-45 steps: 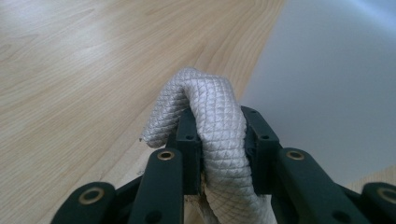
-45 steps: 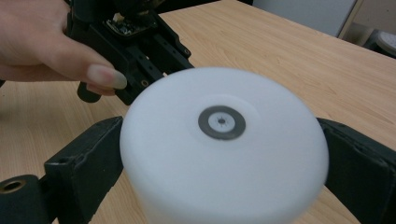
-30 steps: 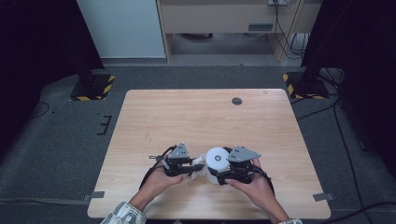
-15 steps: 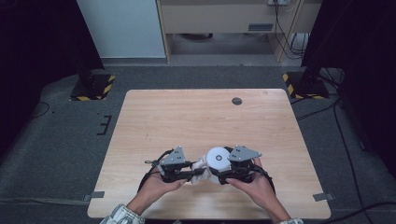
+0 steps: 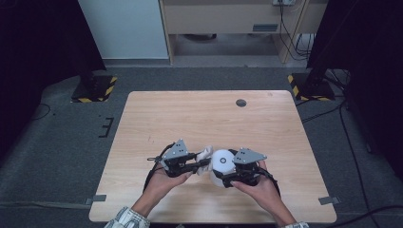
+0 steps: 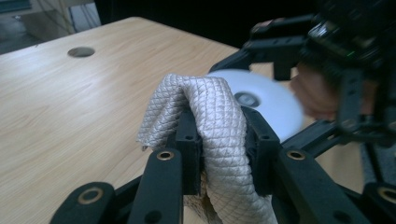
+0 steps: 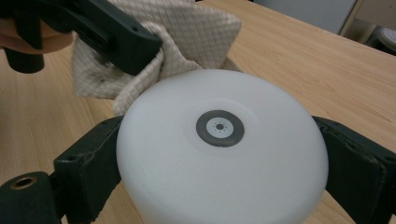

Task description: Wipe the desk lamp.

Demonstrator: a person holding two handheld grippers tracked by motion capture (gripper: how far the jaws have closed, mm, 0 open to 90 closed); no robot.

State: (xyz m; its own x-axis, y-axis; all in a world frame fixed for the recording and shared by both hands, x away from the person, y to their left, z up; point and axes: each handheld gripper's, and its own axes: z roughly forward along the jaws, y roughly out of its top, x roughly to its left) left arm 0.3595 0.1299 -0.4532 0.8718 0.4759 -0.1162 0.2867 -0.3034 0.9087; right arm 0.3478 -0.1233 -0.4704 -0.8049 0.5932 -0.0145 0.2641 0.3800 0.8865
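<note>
A round white device (image 5: 221,161) with a small grey ring at its centre (image 7: 220,128) sits between the jaws of my right gripper (image 5: 223,172), which is shut on its sides. A beige quilted cloth (image 6: 212,123) is bunched between the jaws of my left gripper (image 6: 219,140), shut on it. In the high view the cloth (image 5: 205,154) sits just left of the white device, at the tip of the left gripper (image 5: 202,164). From the right gripper view the cloth (image 7: 187,37) lies right behind the device's far edge, close to or touching it.
Both hands are near the front middle of the wooden table (image 5: 180,118). A dark round grommet (image 5: 241,102) is set in the far right part of the tabletop. Yellow-black striped stand bases (image 5: 95,89) stand on the floor behind the table.
The left gripper with the cloth has risen a little beside the white device. The right gripper and the device have stayed put.
</note>
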